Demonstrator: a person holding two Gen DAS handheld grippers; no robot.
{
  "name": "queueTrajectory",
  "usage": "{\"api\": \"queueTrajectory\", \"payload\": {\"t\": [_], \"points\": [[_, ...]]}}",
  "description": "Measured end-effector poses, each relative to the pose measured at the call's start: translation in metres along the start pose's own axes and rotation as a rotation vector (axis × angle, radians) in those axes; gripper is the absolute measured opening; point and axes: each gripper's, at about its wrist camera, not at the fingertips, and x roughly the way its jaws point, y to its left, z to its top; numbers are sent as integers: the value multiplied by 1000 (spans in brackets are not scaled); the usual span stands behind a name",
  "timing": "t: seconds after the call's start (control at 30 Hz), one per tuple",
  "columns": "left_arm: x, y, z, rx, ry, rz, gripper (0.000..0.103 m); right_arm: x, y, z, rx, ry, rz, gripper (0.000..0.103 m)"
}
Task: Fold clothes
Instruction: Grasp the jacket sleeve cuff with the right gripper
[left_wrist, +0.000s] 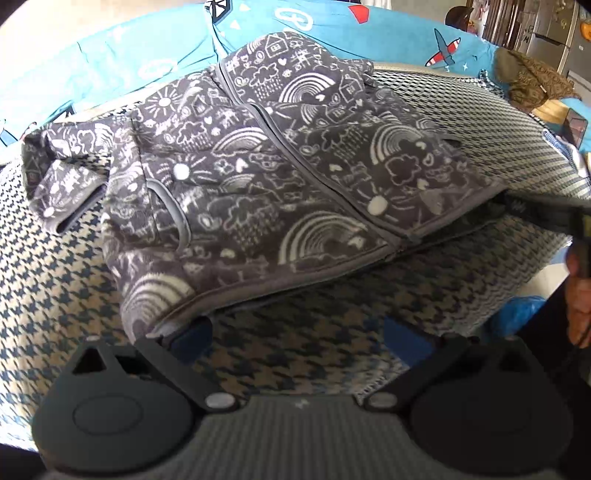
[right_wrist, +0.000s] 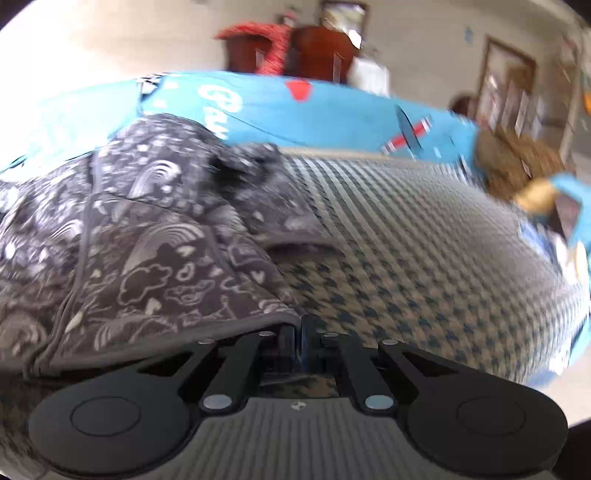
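Left tool (left_wrist: 295, 338) gapes at the soft, light jacket (left_wrist: 258, 177) hem — right tool (right_wrist: 299, 332) pinches its corner — support both corners.

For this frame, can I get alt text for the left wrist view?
A grey jacket printed with white rainbows and clouds lies spread on a houndstooth cover, a blue patterned sheet behind it. The left tongs stand open at its near hem, and the right tongs reach its right corner.

Bright daylight — pale wall (right_wrist: 92, 55), dark wooden cabinet (right_wrist: 317, 55), framed door (right_wrist: 508, 85), steel fridge (left_wrist: 550, 40).
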Motion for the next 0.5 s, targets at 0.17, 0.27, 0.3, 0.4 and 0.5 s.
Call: {"api": "queueTrajectory", "payload": {"t": [0.17, 0.27, 0.3, 0.4, 0.5], "points": [[-15, 3, 4, -40, -43, -32, 103, 7, 5, -3, -32, 78, -31, 4], [-21, 4, 13, -55, -66, -15, 103, -2, -2, -1, 15, 108, -15, 22], [-23, 4, 16, -60, -74, -8, 103, -7, -6, 0, 43, 114, -5, 26], [-18, 5, 30, -69, -59, 35, 103, -21, -15, 3, 105, 107, 46, 26], [-12, 7, 45, -77, -37, 73, 103, -32, -17, 10, 113, 78, 77, 33]]}}
